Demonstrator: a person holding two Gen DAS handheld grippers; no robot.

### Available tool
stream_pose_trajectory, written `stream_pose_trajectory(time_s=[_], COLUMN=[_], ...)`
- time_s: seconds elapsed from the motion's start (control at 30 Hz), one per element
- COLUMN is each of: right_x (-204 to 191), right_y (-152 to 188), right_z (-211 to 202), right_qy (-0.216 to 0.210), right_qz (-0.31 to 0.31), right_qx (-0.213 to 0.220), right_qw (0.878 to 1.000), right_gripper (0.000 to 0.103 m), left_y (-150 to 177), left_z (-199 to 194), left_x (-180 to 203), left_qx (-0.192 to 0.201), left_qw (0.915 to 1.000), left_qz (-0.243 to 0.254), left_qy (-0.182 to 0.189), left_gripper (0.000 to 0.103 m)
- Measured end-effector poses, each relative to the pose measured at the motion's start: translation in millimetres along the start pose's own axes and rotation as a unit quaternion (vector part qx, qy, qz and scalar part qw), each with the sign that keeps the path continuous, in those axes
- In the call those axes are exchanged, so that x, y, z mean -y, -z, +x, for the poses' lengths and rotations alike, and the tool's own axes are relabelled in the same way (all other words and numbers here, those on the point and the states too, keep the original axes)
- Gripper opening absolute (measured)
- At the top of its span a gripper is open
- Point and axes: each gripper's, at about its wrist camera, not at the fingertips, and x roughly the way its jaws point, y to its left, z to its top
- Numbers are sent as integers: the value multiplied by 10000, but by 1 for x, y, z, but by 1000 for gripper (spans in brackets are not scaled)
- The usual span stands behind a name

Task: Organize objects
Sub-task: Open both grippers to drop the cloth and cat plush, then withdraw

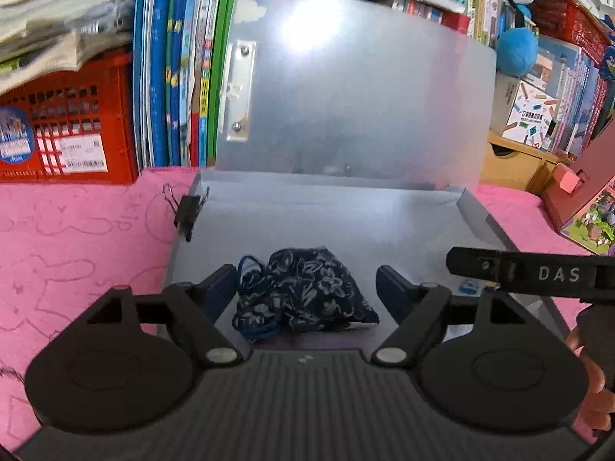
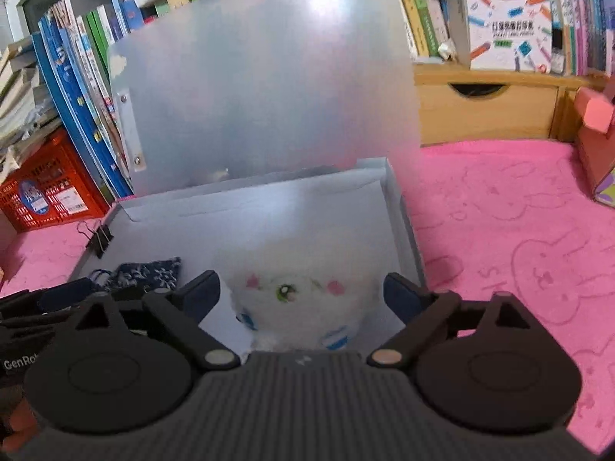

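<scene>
Left tongs (image 1: 305, 288) are spread wide around a floral pouch (image 1: 307, 292); right tongs (image 2: 301, 294) are spread wide around a white plush (image 2: 303, 299), inside a translucent box (image 2: 396, 207).

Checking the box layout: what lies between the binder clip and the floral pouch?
Only bare grey box floor separates binder clip and floral pouch, seen in the right wrist view.
</scene>
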Motion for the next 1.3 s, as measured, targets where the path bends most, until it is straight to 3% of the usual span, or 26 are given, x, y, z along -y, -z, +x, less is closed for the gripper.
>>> stream_pose_trajectory(time_s=[0.33,0.5,0.83,1.3], right_x=[-9,-19,-22,-15], right_y=[-7,3,47,122], right_z=[-65,-106,-172,-207], right_qy=[-221,-133,-355,-240], right_qz=[-123,-348,-286,-339], right_qx=[492,792,1198,1297], right_qw=[9985,9962,9918,9907], right_gripper=[103,103,103,103], left_y=[-4,2,30,97], left_z=[-59,-92,-158,-216], left_x=[18,23,30,38], left_qx=[347,504,787,944], left_qw=[9988,9975,9938,9912], left_qz=[350,469,745,841], left_qy=[44,141,254,391], left_gripper=[89,90,90,91])
